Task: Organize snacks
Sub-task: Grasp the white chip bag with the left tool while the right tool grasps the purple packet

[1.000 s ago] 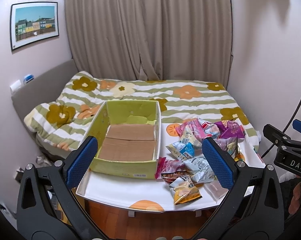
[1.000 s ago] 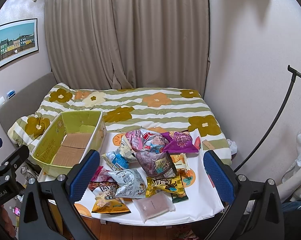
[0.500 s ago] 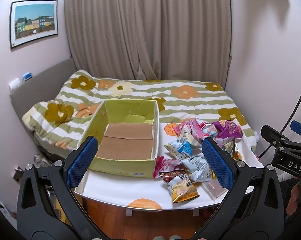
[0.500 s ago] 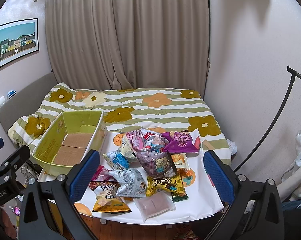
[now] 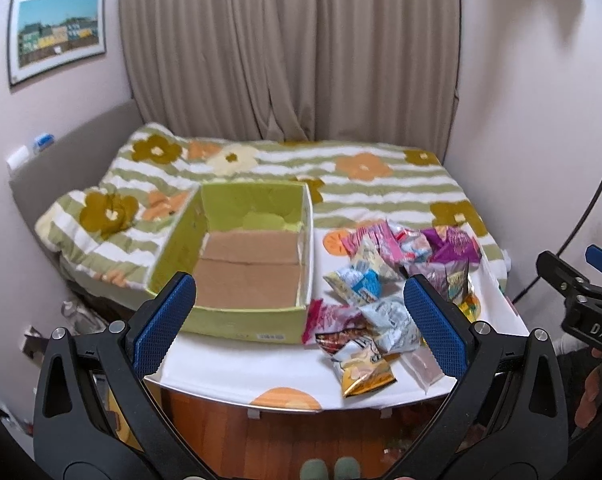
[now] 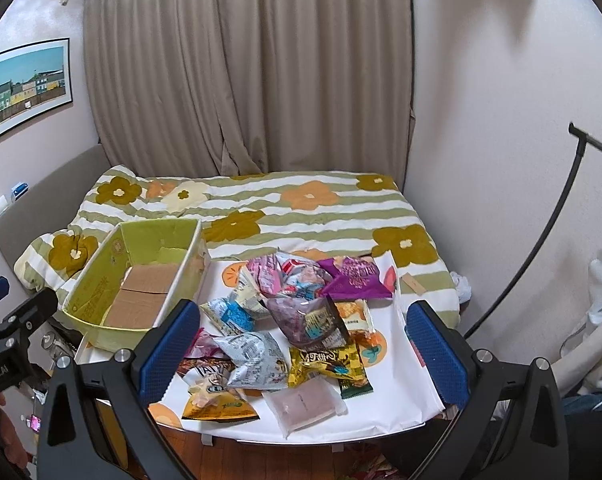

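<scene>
The left gripper [image 5: 299, 312] hangs spread wide with nothing between its blue, stippled rubber pads [image 5: 165, 322], held above the near edge of the table [image 5: 237, 364]. The right gripper [image 6: 301, 344] is likewise wide apart and empty, its black frame matte and angular. Beyond the left one sits the green cardboard box [image 5: 237, 272], rectangular, glossy lime on the walls with bare brown flaps on its floor, its long axis running away toward the bed [image 6: 321, 216]. Just beside the box, to its right, the snack packets [image 6: 297, 320] lie in a loose, overlapping heap on the white flower-print tablecloth [image 6: 389, 384]: crinkled foil in purple, pink, silver, blue and yellow, pointing every way. A flat pink pouch [image 6: 305, 402] and an orange bag [image 6: 215, 400] lie nearest the table's front edge.
</scene>
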{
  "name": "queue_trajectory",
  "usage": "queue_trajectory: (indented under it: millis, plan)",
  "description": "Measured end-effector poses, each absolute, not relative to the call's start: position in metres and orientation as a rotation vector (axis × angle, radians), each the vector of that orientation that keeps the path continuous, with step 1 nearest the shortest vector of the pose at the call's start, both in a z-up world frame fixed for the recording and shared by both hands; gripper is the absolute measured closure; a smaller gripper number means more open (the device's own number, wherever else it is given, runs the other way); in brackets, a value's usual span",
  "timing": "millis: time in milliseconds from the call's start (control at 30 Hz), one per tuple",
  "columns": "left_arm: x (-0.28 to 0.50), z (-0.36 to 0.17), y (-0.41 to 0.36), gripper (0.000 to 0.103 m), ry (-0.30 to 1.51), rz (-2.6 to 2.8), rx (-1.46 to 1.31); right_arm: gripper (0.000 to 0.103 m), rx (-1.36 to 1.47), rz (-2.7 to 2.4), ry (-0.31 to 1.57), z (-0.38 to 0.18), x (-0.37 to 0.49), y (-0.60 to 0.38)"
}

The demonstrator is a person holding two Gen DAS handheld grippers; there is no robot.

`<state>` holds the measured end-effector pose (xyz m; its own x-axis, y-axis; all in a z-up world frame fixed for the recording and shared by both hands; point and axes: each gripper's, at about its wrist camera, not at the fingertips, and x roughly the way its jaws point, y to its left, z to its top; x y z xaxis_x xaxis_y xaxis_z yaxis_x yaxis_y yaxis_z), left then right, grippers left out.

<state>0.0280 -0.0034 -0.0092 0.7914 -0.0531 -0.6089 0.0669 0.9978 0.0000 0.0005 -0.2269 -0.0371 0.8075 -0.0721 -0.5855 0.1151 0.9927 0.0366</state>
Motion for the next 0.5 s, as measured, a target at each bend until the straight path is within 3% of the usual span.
queue_trajectory:
  millis: [500]
  plan:
    - [0.088,-0.164,-0.046,0.000,1.017,-0.226,-0.032,0.000,0.071,-0.063,0.762,-0.135,0.028,-0.272]
